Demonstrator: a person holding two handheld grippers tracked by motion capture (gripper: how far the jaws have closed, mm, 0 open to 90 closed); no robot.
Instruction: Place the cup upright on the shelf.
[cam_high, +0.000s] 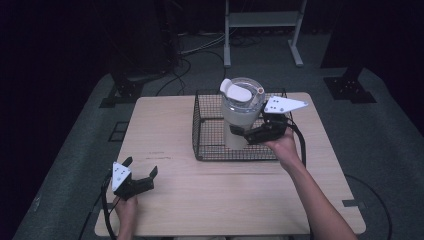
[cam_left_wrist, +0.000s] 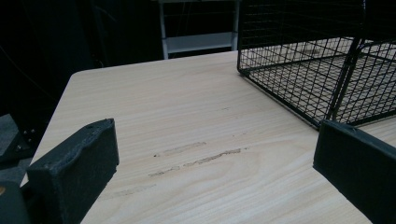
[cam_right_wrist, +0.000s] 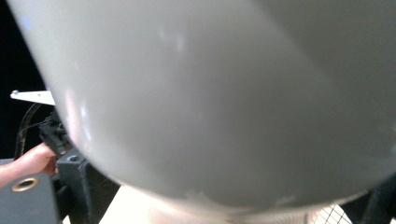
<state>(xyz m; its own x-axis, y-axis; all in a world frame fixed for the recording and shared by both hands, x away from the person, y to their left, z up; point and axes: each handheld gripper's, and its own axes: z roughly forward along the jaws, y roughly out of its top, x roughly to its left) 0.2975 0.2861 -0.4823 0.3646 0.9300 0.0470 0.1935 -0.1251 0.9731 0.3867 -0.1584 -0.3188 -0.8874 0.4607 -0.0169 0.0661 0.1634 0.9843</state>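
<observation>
Left gripper (cam_high: 141, 169) jaws apart; right gripper (cam_high: 248, 134) clamped on pale, clear-lidded tumbler (cam_high: 240, 114) over wire basket (cam_high: 205, 135).

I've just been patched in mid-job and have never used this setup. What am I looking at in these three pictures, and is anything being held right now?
No robot here: a person holds a two-jaw tool in each hand. The high view looks down on a pale wooden table. On it stands a black wire mesh basket. The right gripper is shut on a white plastic container with a clear lid, which stands upright at the basket; whether it rests on the basket floor I cannot tell. The right gripper view rides on that tool, so the container's pale wall looms close. The left gripper sits open near the table's front left, holding nothing; its view looks between its black jaws toward the basket.
</observation>
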